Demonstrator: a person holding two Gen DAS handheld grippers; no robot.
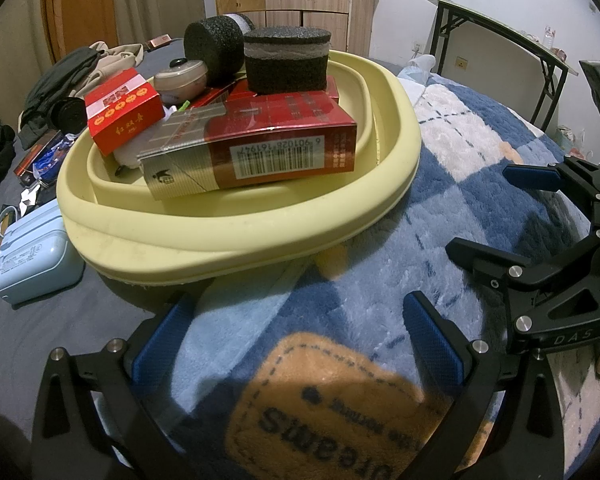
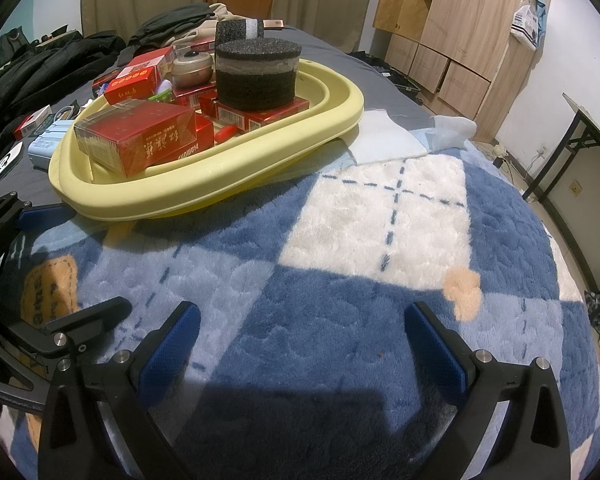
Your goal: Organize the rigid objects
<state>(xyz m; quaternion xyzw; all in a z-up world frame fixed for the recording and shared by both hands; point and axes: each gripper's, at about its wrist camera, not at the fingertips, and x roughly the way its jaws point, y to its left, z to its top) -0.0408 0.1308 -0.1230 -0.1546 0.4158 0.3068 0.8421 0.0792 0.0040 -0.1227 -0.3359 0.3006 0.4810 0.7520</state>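
Observation:
A pale yellow basin (image 1: 236, 236) (image 2: 204, 184) sits on the bed at the edge of a blue and white plush blanket (image 1: 380, 280) (image 2: 380, 220). It holds several red boxes (image 1: 276, 140) (image 2: 140, 136), a black foam cylinder (image 1: 286, 60) (image 2: 256, 76) standing on the boxes, a second foam cylinder (image 1: 212, 46) lying behind, and a small lidded pot (image 1: 180, 76) (image 2: 192, 66). My left gripper (image 1: 296, 340) is open and empty above the blanket, in front of the basin. My right gripper (image 2: 300, 340) is open and empty above the blanket; it also shows in the left wrist view (image 1: 496, 212).
A light blue case (image 1: 32, 256) (image 2: 48, 140) lies left of the basin on the grey sheet. Dark clothes (image 2: 40, 68) and small items litter the far left. A black-legged table (image 1: 500, 40) stands at the right, wooden cabinets (image 2: 460, 32) behind.

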